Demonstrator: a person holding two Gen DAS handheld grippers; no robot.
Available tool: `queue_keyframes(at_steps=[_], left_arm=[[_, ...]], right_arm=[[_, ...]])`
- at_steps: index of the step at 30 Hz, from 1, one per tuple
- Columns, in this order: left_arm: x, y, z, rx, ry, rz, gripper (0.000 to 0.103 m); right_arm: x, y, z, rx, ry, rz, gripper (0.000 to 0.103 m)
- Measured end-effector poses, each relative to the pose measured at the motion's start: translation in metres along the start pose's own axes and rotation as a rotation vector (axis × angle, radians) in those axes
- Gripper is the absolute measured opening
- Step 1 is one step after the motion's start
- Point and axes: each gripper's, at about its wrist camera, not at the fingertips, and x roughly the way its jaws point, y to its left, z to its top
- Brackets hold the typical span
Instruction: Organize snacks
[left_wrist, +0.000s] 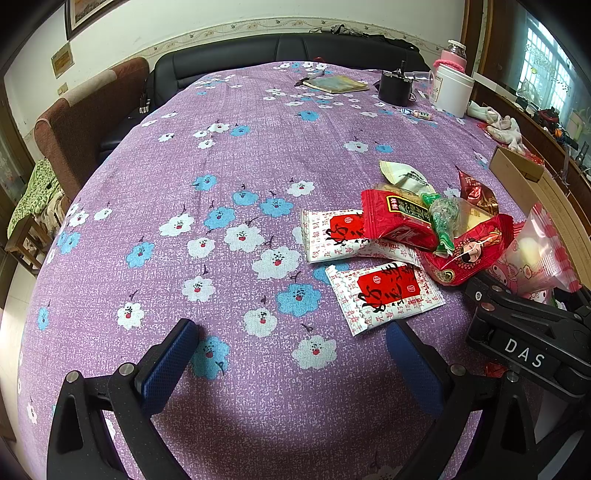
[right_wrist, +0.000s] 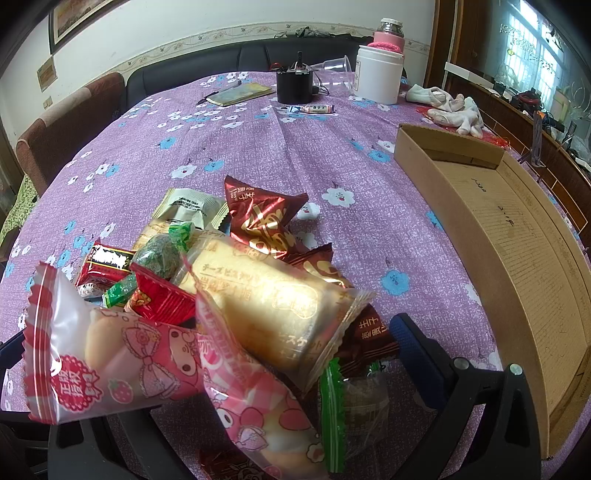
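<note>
The left gripper (left_wrist: 291, 354) hangs over the purple flowered tablecloth (left_wrist: 207, 155), its blue-padded fingers (left_wrist: 168, 367) spread wide with nothing between them. Just past its right finger, toward one o'clock, lies a white-and-red sachet (left_wrist: 384, 293), with a second one (left_wrist: 332, 234) beyond it. A snack pile (left_wrist: 436, 225) sits at two o'clock. At three o'clock the right gripper (left_wrist: 532, 332) shows, apparently holding a pink packet (left_wrist: 535, 258), though its fingers are hidden. A cardboard box (left_wrist: 524, 170) edges the right.
</note>
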Motion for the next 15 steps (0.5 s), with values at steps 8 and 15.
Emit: queue_keyframes(at_steps=[8,15], left_arm=[[-0.011,0.008,-0.007,0.060,0.044,-0.066,0.103],[-0.035,0.040,-0.005,0.025,0.010,-0.135,0.103]], right_arm=[[-0.001,-0.002,0.001,-0.004,0.003,0.002,0.103],[-0.003,0.002,-0.003,-0.130,0.116,0.085,0.103]])
